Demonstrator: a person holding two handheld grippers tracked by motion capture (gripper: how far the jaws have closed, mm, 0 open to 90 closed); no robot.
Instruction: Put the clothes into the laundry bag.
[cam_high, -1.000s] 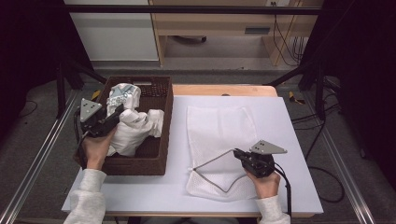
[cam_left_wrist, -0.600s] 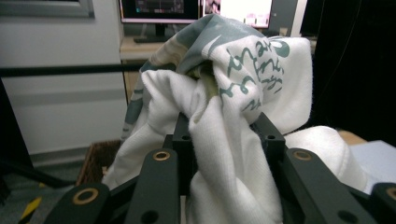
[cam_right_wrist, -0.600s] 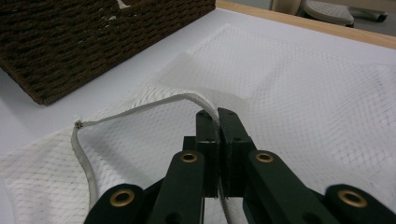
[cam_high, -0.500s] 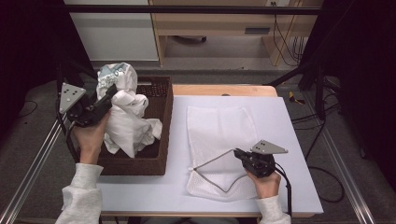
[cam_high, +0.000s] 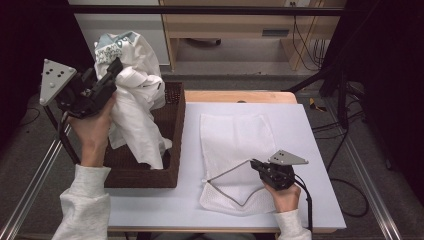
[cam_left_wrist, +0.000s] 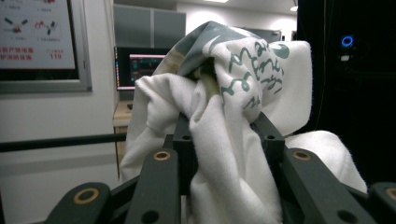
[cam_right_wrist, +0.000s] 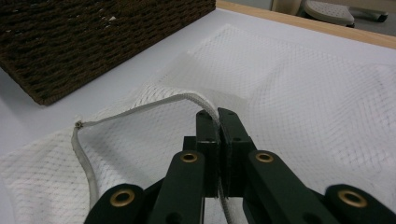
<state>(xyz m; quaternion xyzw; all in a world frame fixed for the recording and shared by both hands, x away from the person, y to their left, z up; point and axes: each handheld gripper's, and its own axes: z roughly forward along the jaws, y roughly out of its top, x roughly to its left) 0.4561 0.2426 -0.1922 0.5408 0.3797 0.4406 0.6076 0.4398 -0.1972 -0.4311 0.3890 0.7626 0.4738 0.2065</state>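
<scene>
Nearest you, at the worktop's front edge toward its right corner, your right gripper is clamped on the zip edge of the mesh bag: in the right gripper view the jaws stand pressed together with the white tape pinched between them and lifted off the mesh, so the bag's mouth gapes a little. The bag itself lies flat on the worktop's right half, reaching from the front edge toward the middle, just beside the basket but apart from it. The dark woven basket sits at the left edge, running from front to back. Above it, your left gripper holds the garment up high; in the left gripper view the jaws squeeze a thick bunch of white cloth with a green print at its top. The garment's lower end hangs down into the basket, near its front right corner.
</scene>
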